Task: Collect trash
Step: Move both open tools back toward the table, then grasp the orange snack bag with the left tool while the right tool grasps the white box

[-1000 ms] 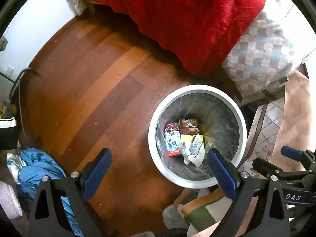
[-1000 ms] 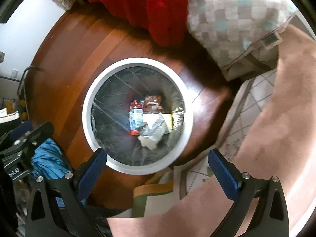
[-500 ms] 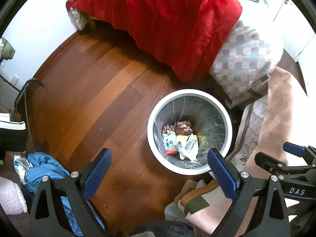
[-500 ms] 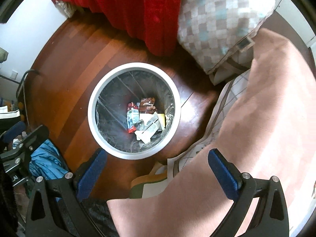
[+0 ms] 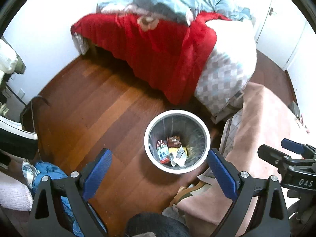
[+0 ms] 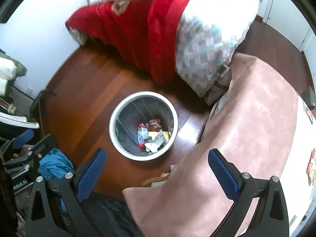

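A round white waste bin (image 5: 150,126) with a clear liner stands on the wooden floor; it also shows in the right wrist view (image 6: 115,114). Several wrappers and crumpled papers (image 5: 171,152) lie at its bottom, also visible in the right wrist view (image 6: 152,136). My left gripper (image 5: 160,167) is open and empty, well above the bin. My right gripper (image 6: 158,167) is open and empty, above the bin's near right side and a pink cover. The right gripper also shows at the right edge of the left wrist view (image 5: 290,154).
A bed with a red blanket (image 5: 150,51) and a checked quilt (image 5: 221,81) stands behind the bin. A pink cover (image 6: 246,118) lies to the right, with a packet (image 6: 311,165) at its far right. Blue cloth (image 5: 47,173) lies on the floor at left.
Both grippers have risen and pulled back from the bin, which now looks smaller and lower. More of the bed and room shows. Both stayed open and empty.
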A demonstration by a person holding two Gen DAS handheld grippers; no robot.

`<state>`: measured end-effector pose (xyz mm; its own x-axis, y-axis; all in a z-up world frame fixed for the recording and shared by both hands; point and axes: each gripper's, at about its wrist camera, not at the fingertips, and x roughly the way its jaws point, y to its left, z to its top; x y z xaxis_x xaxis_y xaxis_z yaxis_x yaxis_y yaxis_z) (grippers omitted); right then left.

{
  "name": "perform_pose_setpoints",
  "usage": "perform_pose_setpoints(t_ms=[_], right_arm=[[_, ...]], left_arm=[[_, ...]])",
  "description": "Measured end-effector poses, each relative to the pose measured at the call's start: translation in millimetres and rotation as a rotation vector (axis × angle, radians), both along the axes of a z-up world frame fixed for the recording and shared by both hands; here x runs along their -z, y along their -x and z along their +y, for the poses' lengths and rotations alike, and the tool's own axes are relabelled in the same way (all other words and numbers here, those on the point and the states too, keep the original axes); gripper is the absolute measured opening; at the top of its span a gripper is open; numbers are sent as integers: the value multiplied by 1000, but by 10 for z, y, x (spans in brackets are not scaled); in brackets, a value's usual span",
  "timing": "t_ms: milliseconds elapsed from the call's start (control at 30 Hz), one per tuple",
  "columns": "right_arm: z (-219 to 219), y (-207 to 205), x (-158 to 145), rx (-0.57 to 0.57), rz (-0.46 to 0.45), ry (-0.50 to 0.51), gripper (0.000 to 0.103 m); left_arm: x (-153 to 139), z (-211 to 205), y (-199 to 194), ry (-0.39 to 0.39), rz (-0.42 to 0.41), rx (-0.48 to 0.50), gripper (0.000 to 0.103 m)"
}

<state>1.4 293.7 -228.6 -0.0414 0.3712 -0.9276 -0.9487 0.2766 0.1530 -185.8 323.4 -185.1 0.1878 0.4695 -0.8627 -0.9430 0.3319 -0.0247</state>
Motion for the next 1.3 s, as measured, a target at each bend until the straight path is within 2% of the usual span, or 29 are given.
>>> perform_pose_setpoints(t_ms=[200, 367, 533, 700, 767, 900, 967, 1000, 1067, 1100, 1200, 1233, 1267, 1300], right_arm=[[-461, -92, -464, 55, 75, -170, 103], [-940, -338, -735, 122, 83, -257, 103], [-1482, -826, -827, 213, 94, -263, 103], [-2136, -1715, -771, 368, 37, -191, 103], [-2471, -2188, -707, 452, 3, -142, 103], [-2995, -3116, -448, 585, -43, -25, 103], [-3225, -3572, -283, 634, -57, 28, 93], [-3327, -3829, -190, 651, -71, 58, 85], [-3465, -4241, 25, 682, -72, 108, 83], [-3529, -4386, 108, 692, -69, 118, 83], [-3592, -4741, 394, 691, -9, 154, 83], [-3617, -4841, 489, 693, 3, 162, 87], [-3633, -4914, 567, 693, 3, 174, 87], [-3651, -4968, 593, 690, -48, 185, 84]], left_arm=[[-457, -355, -142, -137, -7, 7, 99], [-605, -640, -510, -168, -49, 61, 99], [-474, -915, -1228, -133, -70, 144, 99], [-74, -1324, -2368, -43, -42, 317, 99], [52, -1479, -2753, -18, -19, 368, 99], [419, -1754, -3717, 83, 19, 479, 99], [542, -1851, -4057, 128, 29, 508, 99], [624, -1878, -4275, 165, 26, 527, 99], [746, -1938, -4588, 217, 21, 546, 98], [819, -1962, -4781, 251, 16, 563, 98], [956, -2069, -5150, 293, 25, 610, 98], [992, -2115, -5262, 299, 25, 631, 98], [1002, -2139, -5345, 300, 26, 642, 98], [1020, -2196, -5439, 303, 26, 662, 98]])
